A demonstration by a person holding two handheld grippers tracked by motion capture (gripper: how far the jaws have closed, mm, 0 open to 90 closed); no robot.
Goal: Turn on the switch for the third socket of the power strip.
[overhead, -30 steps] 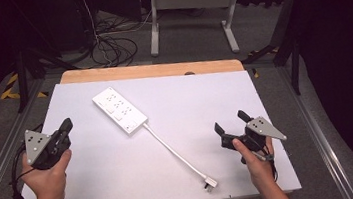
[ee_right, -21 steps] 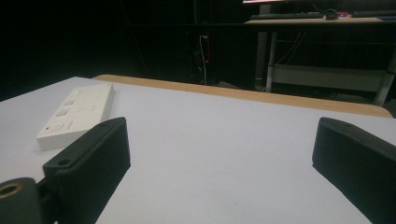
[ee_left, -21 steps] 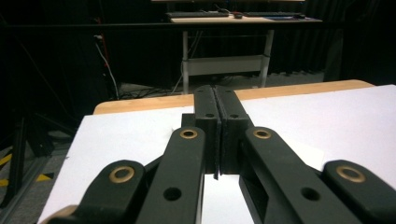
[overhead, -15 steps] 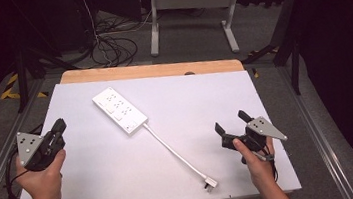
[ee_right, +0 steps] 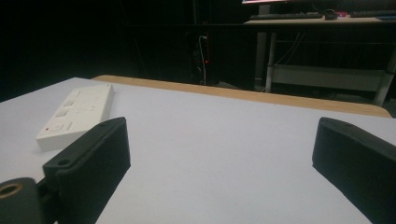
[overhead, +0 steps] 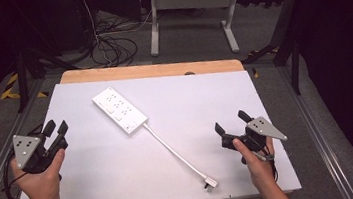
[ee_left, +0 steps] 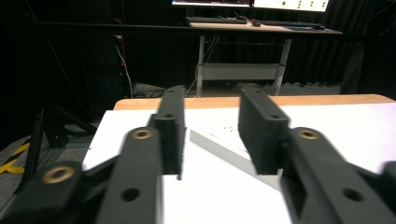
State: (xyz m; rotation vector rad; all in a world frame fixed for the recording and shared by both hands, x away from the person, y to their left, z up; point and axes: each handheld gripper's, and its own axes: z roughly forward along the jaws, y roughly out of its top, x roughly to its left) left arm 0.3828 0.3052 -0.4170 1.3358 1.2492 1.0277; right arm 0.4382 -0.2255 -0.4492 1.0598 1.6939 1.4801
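A white power strip [overhead: 119,111] lies at an angle on the white table top [overhead: 204,96], left of centre. Its white cable [overhead: 172,150] runs toward the near edge and ends in a plug [overhead: 209,182]. My left gripper [overhead: 55,128] hovers at the table's left edge, held by a hand. Its jaws have just been opening and stand apart with nothing between them. In the left gripper view the left gripper [ee_left: 212,93] frames the power strip [ee_left: 224,151] farther off. My right gripper [overhead: 231,122] is open wide near the right side, empty. In the right gripper view, the right gripper [ee_right: 224,135] points across the table, with the power strip [ee_right: 77,114] to its left.
A wooden strip [overhead: 151,71] borders the table's far edge. Beyond it stand a desk frame [overhead: 189,7] and loose cables [overhead: 112,41] on the floor. Metal rails [overhead: 314,129] run along both sides of the table.
The left gripper's jaws, shut a second ago, now stand apart. The left hand has shifted slightly at the left edge. The right gripper has not moved.
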